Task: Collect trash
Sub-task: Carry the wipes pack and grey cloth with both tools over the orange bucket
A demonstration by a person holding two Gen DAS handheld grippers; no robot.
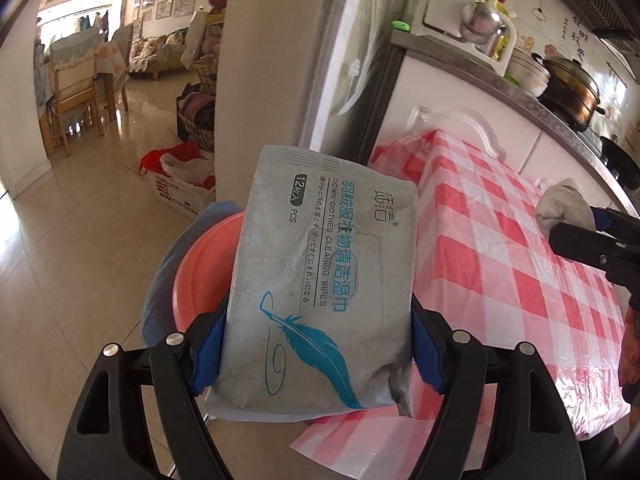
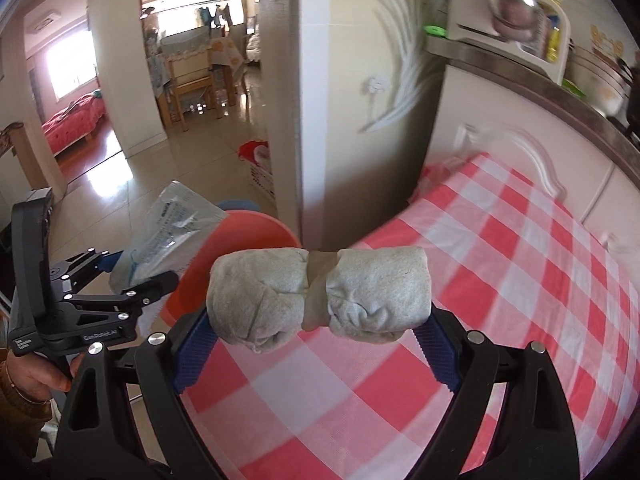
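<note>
**Both grippers loaded, two trash items held above the table edge**

Partly hidden: in the left wrist view the wipes packet (image 1: 320, 280) covers most of the orange basin (image 1: 200, 272) and the blue cloth (image 1: 168, 264) beside it, so we cannot see into the basin. The right gripper (image 1: 592, 236) is cut off at that frame's right edge. The right wrist view is motion-blurred along the counter; shelf items there are unreadable.

Left gripper (image 1: 316, 344): clamped on the wipes packet, blue pads pressing both long sides. Packet is grey, scuffed, flat, with a teal feather print and the words "DOWN CLOTHES CLEANING WIPES"; it sits upright over the basin, just off the table's (image 1: 500, 272) corner.

Right gripper (image 2: 320, 344): clamped on the rolled cloth (image 2: 320, 292) at its two ends. Roll is off-white, stained, bound at the middle with one band of brown tape; it lies crosswise above the red-and-white checked tablecloth.

Count: we see two grippers, two trash items, one basin, one table. One hand (image 2: 36, 376) is visible on the left gripper's handle
</note>
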